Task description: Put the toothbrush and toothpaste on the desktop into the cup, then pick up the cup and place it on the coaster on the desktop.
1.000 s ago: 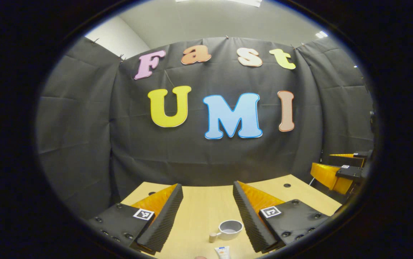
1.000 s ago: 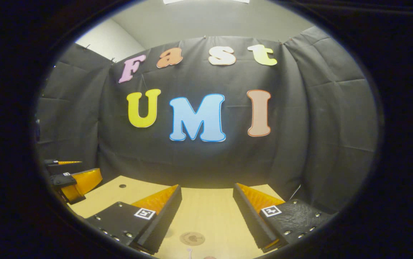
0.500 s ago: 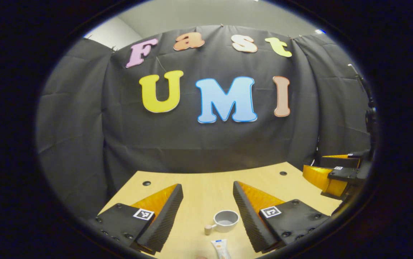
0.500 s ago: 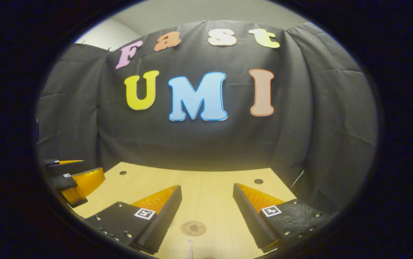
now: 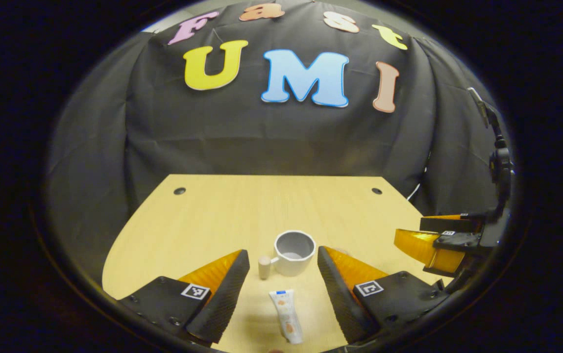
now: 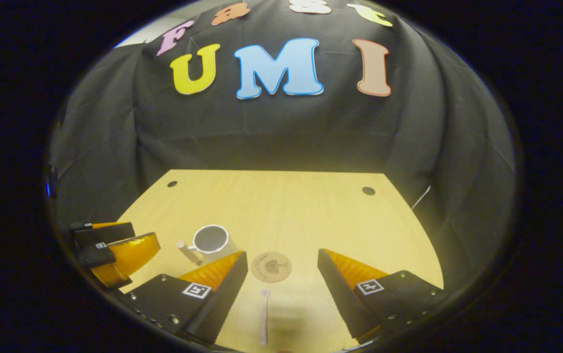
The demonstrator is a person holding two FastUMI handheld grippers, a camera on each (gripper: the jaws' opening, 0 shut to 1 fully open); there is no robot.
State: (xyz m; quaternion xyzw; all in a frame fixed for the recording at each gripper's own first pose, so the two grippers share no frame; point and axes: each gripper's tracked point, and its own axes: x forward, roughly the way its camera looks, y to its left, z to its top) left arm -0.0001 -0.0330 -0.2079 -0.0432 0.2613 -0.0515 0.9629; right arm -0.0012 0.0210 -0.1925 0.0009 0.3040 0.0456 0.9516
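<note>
A light wooden desktop [image 5: 203, 220] stands before a black cloth wall. In the left gripper view, the left gripper [image 5: 283, 289] hovers with jaws wide apart, holding nothing. Between its fingers lies a toothpaste tube [image 5: 286, 315], and just beyond it stands a grey cup [image 5: 293, 252], handle to the left. In the right gripper view, the right gripper [image 6: 282, 289] is also wide open and empty over a toothbrush [image 6: 264, 316], with a round coaster [image 6: 271, 266] just beyond, right of the cup.

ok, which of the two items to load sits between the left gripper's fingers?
The toothpaste, a tube lying flat between the open left gripper, just short of the cup. The toothbrush lies under the right gripper.
</note>
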